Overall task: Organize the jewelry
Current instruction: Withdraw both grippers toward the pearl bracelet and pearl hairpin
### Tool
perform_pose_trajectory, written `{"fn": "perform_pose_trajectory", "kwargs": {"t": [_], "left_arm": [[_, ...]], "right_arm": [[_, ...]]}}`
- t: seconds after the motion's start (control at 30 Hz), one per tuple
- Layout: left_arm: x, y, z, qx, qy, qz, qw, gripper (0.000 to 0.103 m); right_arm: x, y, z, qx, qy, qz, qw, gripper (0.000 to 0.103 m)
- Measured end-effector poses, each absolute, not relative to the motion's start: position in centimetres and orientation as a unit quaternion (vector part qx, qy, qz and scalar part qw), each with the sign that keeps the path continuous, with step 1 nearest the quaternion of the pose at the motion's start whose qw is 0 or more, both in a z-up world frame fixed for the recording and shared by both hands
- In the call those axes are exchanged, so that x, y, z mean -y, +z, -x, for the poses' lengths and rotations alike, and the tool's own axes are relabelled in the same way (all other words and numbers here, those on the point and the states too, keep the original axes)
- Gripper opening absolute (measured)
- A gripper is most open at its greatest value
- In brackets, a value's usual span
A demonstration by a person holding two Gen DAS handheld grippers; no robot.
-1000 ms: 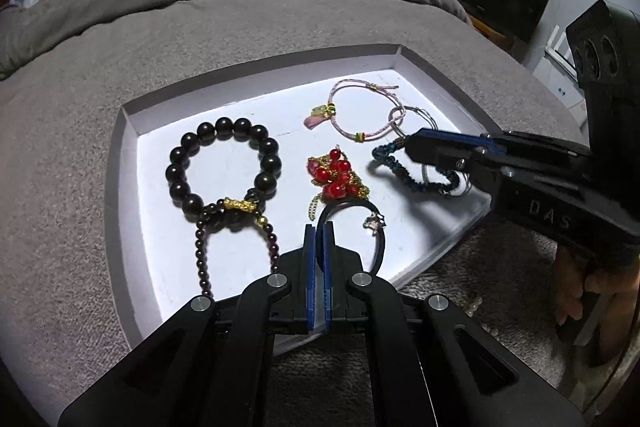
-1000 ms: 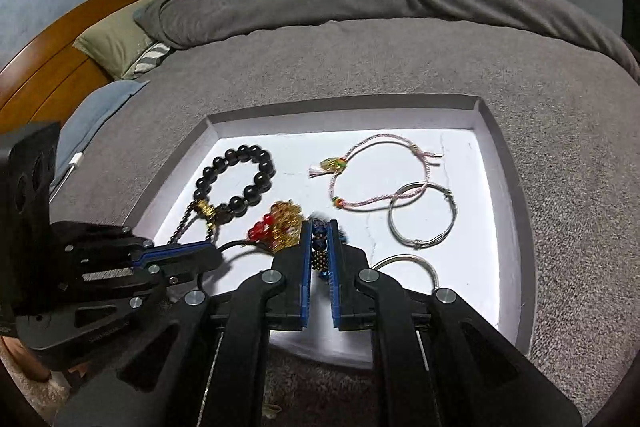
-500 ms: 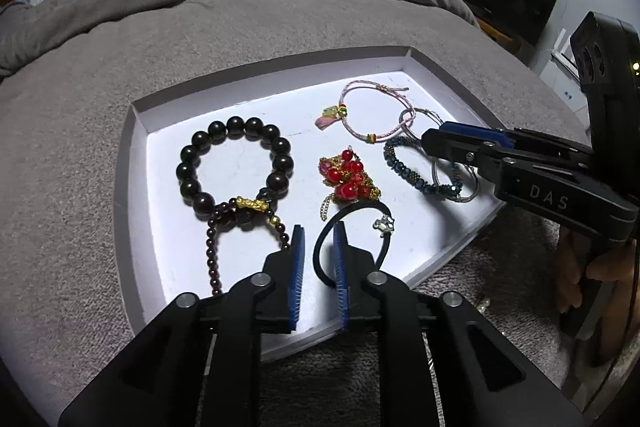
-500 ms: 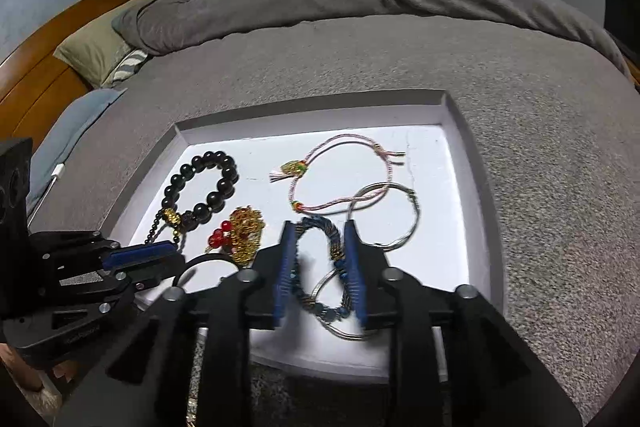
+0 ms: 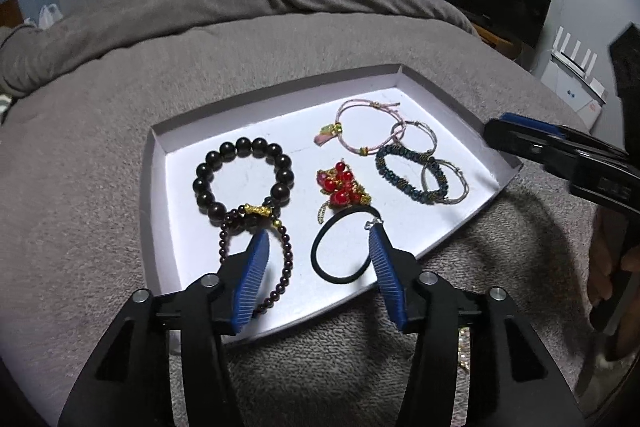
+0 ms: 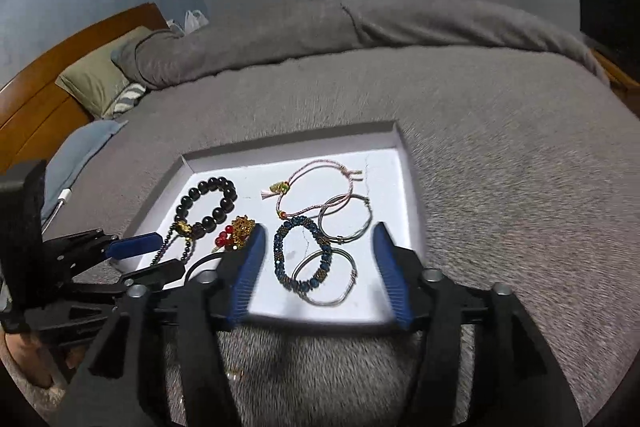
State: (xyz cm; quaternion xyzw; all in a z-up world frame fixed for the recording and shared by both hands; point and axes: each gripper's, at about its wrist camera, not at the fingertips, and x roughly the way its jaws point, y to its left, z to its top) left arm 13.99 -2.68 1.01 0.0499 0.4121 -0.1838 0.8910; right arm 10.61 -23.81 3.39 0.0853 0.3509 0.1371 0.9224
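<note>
Jewelry is all sitting in the shallow white tray (image 5: 158,163) on the grey bedspread (image 5: 80,147) now, and I've just let go of the last two pieces. A second ago my left gripper (image 5: 318,269) was clamped on the black hair tie (image 5: 346,247) and my right gripper (image 6: 316,267) was pinched on the blue beaded bracelet (image 6: 298,253). Both sets of jaws have just been opening, and in both wrist views they now stand apart with nothing pressed between the pads.

The hair tie lies flat in the near part of the tray, its little silver charm right by my left gripper's inner pad, though the pad doesn't look to be pressing on it. The blue bracelet rests flat near the front edge, overlapping a thin silver bangle (image 6: 328,277), with a second bangle (image 6: 346,219) and the pink cord bracelet (image 6: 316,187) behind it.

On the left side of the tray there's the big dark bead bracelet (image 5: 244,179), the small garnet-coloured bead strand (image 5: 256,263) with its gold charm touching it, and the red-and-gold cluster (image 5: 342,187) in the middle.

So I'd say the placing step is done for these two, and both hands have backed off from the tray. There may be something small and gold on the blanket just below the tray, but it's too blurry to tell. If it's jewelry, that's probably my next pick.
</note>
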Motion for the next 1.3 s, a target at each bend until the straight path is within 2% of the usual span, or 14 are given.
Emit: {"fn": "perform_pose_trajectory", "kwargs": {"t": [0.07, 0.17, 0.43, 0.57, 0.73, 1.07, 1.3], "left_arm": [[2.8, 1.4, -13.5, -0.405, -0.185, -0.051, 0.894, 0.065], [3.3, 1.8, -12.9, -0.397, -0.184, -0.059, 0.897, 0.068], [4.0, 2.7, -11.3, -0.38, -0.178, -0.08, 0.904, 0.08], [3.7, 3.4, -10.6, -0.378, -0.176, -0.072, 0.906, 0.086], [2.3, 3.9, -9.5, -0.376, -0.164, -0.058, 0.91, 0.091], [0.3, 2.6, -7.3, -0.394, -0.136, -0.057, 0.907, 0.094], [0.3, 1.7, -7.0, -0.405, -0.126, -0.063, 0.903, 0.094]], "right_arm": [[24.4, 3.8, -9.5, -0.343, 0.134, -0.088, 0.925, 0.067], [25.3, 3.9, -8.1, -0.339, 0.127, -0.094, 0.928, 0.075], [26.9, 4.8, -4.6, -0.321, 0.104, -0.082, 0.938, 0.086], [26.9, 5.1, -3.6, -0.314, 0.091, -0.061, 0.943, 0.098], [25.5, 3.9, -2.8, -0.331, 0.105, -0.033, 0.937, 0.098], [21.8, 0.6, -1.1, -0.371, 0.144, -0.004, 0.917, 0.098], [20.0, -0.2, 0.1, -0.371, 0.166, 0.023, 0.914, 0.098]]}}
